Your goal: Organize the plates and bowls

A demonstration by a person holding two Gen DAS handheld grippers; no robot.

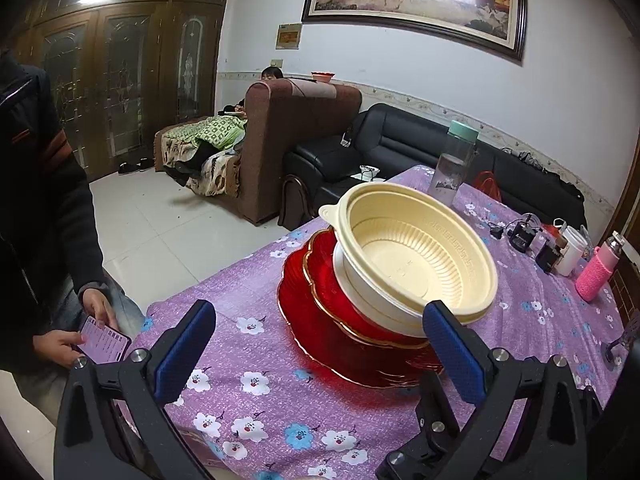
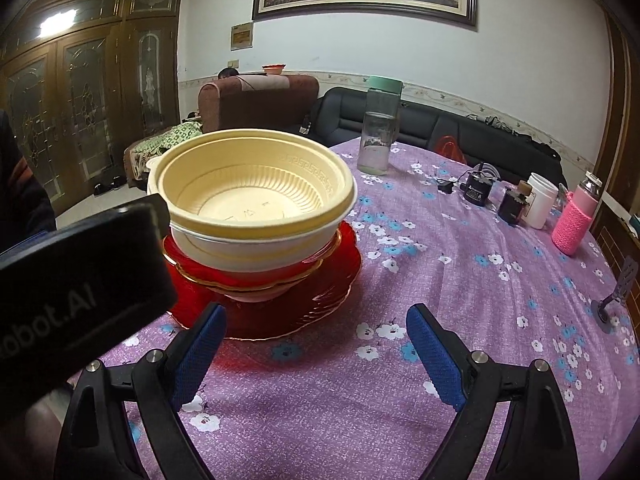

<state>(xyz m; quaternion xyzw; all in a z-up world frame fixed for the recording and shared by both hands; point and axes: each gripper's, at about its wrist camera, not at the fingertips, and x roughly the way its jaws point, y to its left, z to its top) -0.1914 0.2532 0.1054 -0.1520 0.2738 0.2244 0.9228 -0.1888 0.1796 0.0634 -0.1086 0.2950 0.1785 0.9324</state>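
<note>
A cream plastic bowl [image 1: 416, 248] [image 2: 256, 184] sits nested in a white bowl [image 1: 360, 300] [image 2: 224, 252]. Both rest on stacked red glass plates with gold rims [image 1: 320, 320] [image 2: 320, 300] on the purple flowered tablecloth [image 1: 280, 400] [image 2: 440, 280]. My left gripper [image 1: 320, 320] is open just in front of the stack, its right pad [image 1: 452, 352] close to the plates' near rim, nothing between the fingers. My right gripper [image 2: 316, 328] is open too, low over the cloth at the plates' front edge and empty. The left gripper's black body [image 2: 80, 280] fills the left of the right wrist view.
A clear bottle with a green cap [image 1: 456, 160] [image 2: 380, 128] stands behind the stack. A pink-sleeved bottle [image 1: 598, 268] [image 2: 574, 220], a white cup [image 2: 540, 200] and black chargers [image 2: 480, 192] crowd the far right. A person's hands with a phone [image 1: 104, 340] are at the table's left edge.
</note>
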